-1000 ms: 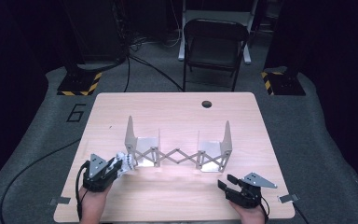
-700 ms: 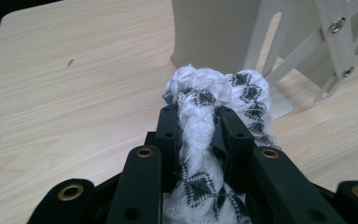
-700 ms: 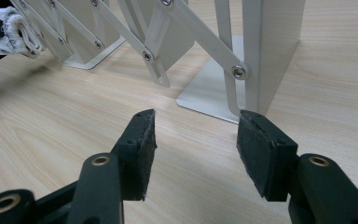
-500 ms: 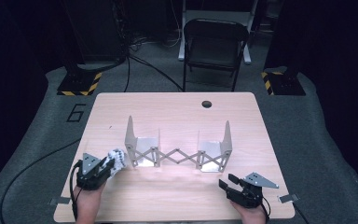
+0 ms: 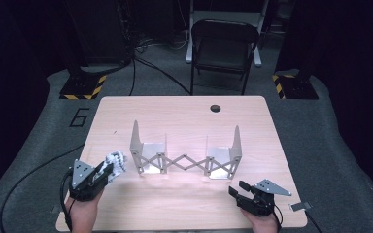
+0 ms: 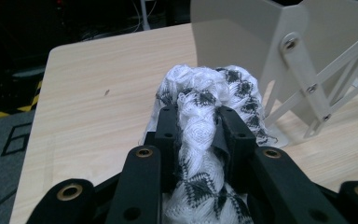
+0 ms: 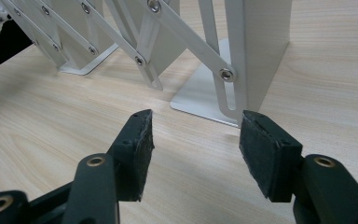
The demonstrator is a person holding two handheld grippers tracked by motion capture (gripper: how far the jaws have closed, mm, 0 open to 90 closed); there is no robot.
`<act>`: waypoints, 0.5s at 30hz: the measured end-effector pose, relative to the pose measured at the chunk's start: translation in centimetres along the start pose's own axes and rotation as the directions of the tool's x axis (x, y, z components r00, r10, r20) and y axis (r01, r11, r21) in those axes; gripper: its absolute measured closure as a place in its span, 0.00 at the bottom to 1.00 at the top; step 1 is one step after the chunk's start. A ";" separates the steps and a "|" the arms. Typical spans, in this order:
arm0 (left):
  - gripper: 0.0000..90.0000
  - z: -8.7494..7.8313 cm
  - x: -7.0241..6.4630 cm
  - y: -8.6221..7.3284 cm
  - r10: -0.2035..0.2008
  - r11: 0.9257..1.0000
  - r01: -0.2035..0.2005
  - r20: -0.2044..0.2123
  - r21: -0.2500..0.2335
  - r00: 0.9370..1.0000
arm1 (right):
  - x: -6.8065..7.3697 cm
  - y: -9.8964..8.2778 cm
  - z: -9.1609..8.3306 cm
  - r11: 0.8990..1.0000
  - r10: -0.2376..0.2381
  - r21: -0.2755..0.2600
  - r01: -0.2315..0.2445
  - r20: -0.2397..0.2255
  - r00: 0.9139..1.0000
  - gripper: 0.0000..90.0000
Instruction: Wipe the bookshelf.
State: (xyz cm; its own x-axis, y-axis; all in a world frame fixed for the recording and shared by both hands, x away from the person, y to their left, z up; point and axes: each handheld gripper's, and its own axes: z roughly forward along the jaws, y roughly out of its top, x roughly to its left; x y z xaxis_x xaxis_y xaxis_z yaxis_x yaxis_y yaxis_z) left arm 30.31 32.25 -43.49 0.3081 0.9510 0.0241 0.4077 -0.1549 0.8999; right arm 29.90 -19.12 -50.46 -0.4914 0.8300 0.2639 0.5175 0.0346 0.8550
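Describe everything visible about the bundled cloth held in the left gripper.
The bundled cloth is a soft, knitted-looking white fabric with dark grey zigzag or diamond patterning, rolled into a lumpy wad. The left gripper is shut on it, its black jaws pressing into both sides so the fabric bulges beyond the tips. In the high view it is near the table's front left area, just left of the metal expanding rack; whether it touches the tabletop cannot be told.

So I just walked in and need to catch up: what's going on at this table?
A person works at a wooden table with a gripper in each hand. The left gripper is shut on a bundled white cloth with a black pattern, just left of an expanding metal rack standing mid-table. The right gripper sits near the rack's right end; its jaws, with nothing between them, have just been opening.
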 end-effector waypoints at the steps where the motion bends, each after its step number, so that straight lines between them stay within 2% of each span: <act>1: 0.80 0.0 0.2 -0.3 -0.009 1.000 0.009 -0.009 -0.002 1.000 | -0.1 0.0 0.0 1.000 -0.001 -0.004 0.001 0.002 1.000 0.48; 4: 0.80 -0.2 0.8 -0.9 -0.018 1.000 0.018 -0.031 0.012 0.999 | -0.1 0.0 -0.1 1.000 0.011 0.001 -0.011 0.006 1.000 0.48; 10: 0.80 0.4 1.7 -2.2 -0.004 0.998 0.010 -0.085 0.062 0.996 | -0.1 0.0 0.0 1.000 0.009 -0.004 -0.008 0.009 1.000 0.47; 14: 0.80 1.1 2.0 -2.8 0.003 0.996 0.006 -0.104 0.085 0.995 | -0.2 0.0 0.0 1.000 0.009 -0.008 -0.009 0.011 1.000 0.47; 15: 0.80 1.2 2.2 -2.9 0.011 0.994 0.000 -0.100 0.106 0.995 | -0.2 0.0 0.0 1.000 0.012 -0.008 -0.012 0.012 1.000 0.47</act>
State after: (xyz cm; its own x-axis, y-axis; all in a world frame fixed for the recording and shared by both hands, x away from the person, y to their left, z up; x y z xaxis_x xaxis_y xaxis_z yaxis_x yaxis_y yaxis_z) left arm 30.79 34.46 -46.55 0.2250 0.9713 0.0772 0.4967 -0.1825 0.8485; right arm 30.03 -19.27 -50.53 -0.4764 0.8372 0.2686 0.5176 0.0201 0.8554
